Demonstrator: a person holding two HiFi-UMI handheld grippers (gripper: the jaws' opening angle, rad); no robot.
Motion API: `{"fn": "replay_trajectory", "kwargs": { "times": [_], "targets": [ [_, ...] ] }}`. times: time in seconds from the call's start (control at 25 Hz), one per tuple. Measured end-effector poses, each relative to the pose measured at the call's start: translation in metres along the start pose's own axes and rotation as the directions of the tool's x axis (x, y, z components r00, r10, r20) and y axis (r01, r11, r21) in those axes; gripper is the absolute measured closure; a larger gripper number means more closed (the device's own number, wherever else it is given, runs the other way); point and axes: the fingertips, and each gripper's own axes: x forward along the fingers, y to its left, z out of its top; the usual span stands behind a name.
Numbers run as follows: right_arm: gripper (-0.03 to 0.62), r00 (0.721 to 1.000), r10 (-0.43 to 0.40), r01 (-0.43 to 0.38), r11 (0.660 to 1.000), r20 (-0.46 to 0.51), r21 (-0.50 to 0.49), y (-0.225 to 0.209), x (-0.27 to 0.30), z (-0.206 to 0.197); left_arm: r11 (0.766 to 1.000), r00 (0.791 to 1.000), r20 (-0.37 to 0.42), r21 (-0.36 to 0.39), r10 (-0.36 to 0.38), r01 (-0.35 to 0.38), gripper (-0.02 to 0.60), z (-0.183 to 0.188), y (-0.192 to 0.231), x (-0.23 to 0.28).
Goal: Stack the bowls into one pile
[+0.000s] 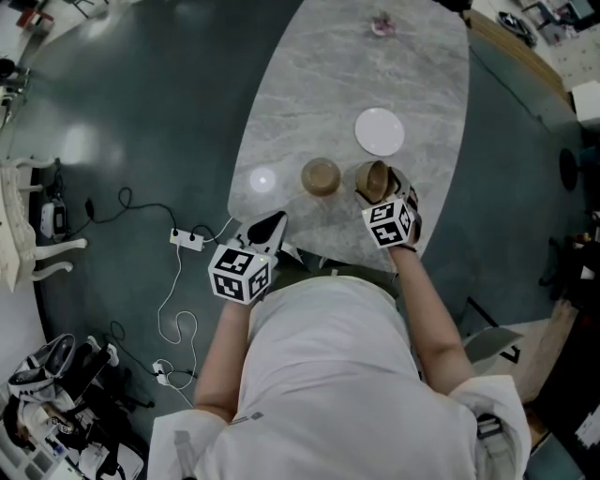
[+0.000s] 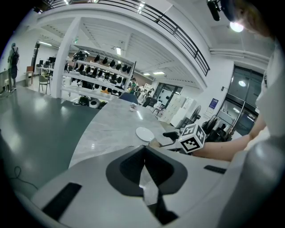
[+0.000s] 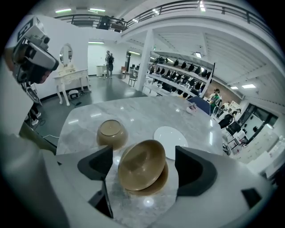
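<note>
A brown bowl (image 1: 321, 176) stands upright on the marble table (image 1: 309, 84); the right gripper view has it at the left (image 3: 111, 132). To its right a second brown bowl (image 3: 140, 171) lies tilted, its opening turned toward me. A brown crescent (image 3: 164, 181) shows under its lower right edge; I cannot tell whether that is another bowl. My right gripper (image 3: 143, 156) straddles the tilted bowl (image 1: 373, 180) with jaws wide, and slivers of table show on both sides. My left gripper (image 1: 270, 227) hangs shut and empty at the table's near edge (image 2: 144, 153).
A white plate (image 1: 380, 131) lies just beyond the bowls, also seen in the right gripper view (image 3: 170, 136). A small pink thing (image 1: 382, 25) sits at the far end. On the floor to the left lie cables and a power strip (image 1: 186, 240).
</note>
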Motion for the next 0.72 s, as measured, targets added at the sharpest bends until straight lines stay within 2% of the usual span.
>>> {"fn": "replay_trajectory", "kwargs": {
  "times": [0.2,0.28,0.44,0.72],
  "targets": [
    [0.174,1.000,0.027,-0.026,0.999,-0.012,0.043,0.001,0.001,-0.009,1.000,1.000,-0.002,0.001,0.000,0.000,0.579,-0.001,0.000,0.001],
    [0.220,0.999,0.047,-0.046,0.997,-0.019,0.067,0.005,0.000,-0.012,1.000,1.000,-0.003,0.000,0.000,0.000,0.580,0.000,0.000,0.001],
    [0.355,0.996,0.084,-0.082,0.993,-0.015,0.086,0.014,0.003,-0.017,1.000,1.000,-0.009,-0.003,0.003,-0.003,0.579,-0.002,0.000,0.001],
    [0.495,0.991,0.135,-0.133,0.989,-0.022,0.066,0.033,0.011,-0.018,1.000,1.000,-0.011,-0.008,0.012,-0.012,0.579,-0.004,0.004,0.001]
  ]
}}
